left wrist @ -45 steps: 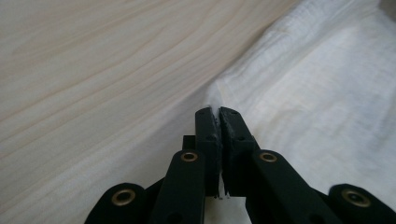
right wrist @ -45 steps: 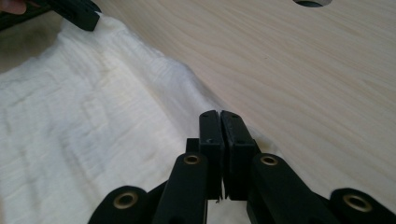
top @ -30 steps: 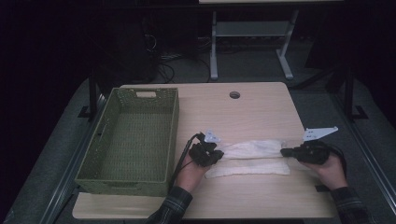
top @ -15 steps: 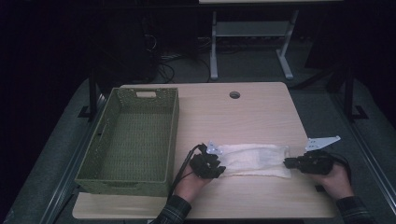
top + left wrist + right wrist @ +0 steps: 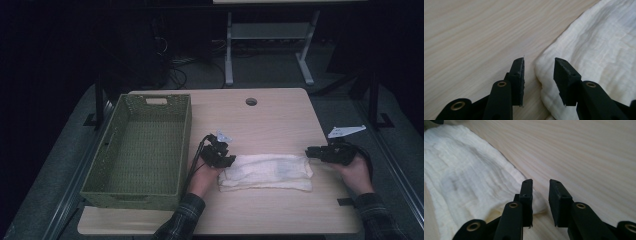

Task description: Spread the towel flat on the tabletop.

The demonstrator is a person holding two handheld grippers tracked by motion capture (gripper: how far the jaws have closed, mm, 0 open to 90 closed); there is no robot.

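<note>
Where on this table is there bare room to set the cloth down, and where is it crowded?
Bare wood lies across the far half of the table, between the green basket and the right edge, with only the cable hole. The near strip below the cloth is also bare. It is crowded at both cloth ends, with the left claw and right claw.

Your left claw [image 5: 224,155] is matte black all over, with a black cable looping off its rear and a pale grey three-cornered plate on top. Your right claw [image 5: 311,150] matches: black body, grey three-cornered plate, black cable arcing round the back. Close up, the left claw [image 5: 539,72] shows flat rectangular pads with small recessed screw holes and brass-coloured rivets at the linkage pivots; the right claw [image 5: 541,195] has the same pads, holes and rivets. Both your sleeves are dark plaid, cuffs at the wrist.
</note>
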